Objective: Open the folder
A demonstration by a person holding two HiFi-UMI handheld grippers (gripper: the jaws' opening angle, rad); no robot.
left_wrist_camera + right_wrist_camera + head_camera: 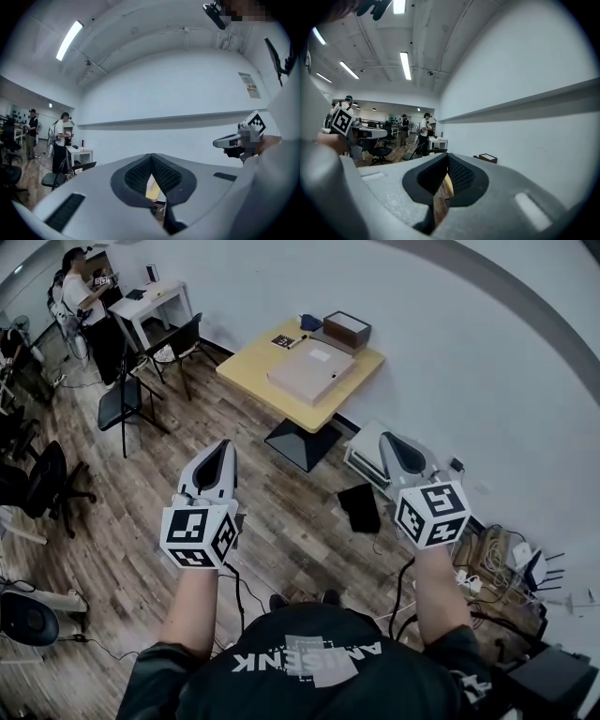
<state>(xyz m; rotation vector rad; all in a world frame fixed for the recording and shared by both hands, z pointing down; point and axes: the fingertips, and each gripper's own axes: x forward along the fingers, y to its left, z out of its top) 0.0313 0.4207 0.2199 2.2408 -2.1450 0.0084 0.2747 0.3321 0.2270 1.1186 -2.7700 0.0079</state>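
- The left gripper (223,448) is hanging level in front of the person. Its jaws are lying pressed together with nothing between them, and only a sliver of yellow is showing past the closed pads in its own view.
- Out beyond the left gripper, further left, a black chair (127,399) is standing on the wooden floor.
- Ahead of both grippers and well apart from them, the folder (311,372) is lying flat and closed on the yellow table (251,368), roughly midway between the two jaw lines. A brown box (347,330) is standing just past it, by the wall.
- The right gripper (389,439) is tipping slightly downward, its jaws likewise meeting and holding nothing.
- The step in hand is looking like the approach: neither gripper is anywhere near the table, so the person is needing to walk in first.
- To do it well, one gripper should be parting its jaws before arriving and coming in low at the cover's free edge. The other should be pressing down on the folder's body so it is not sliding toward the brown box while the cover is lifting.
- Which edge is the free one is not showing from this far off, so checking it up close is worth doing before pinching.
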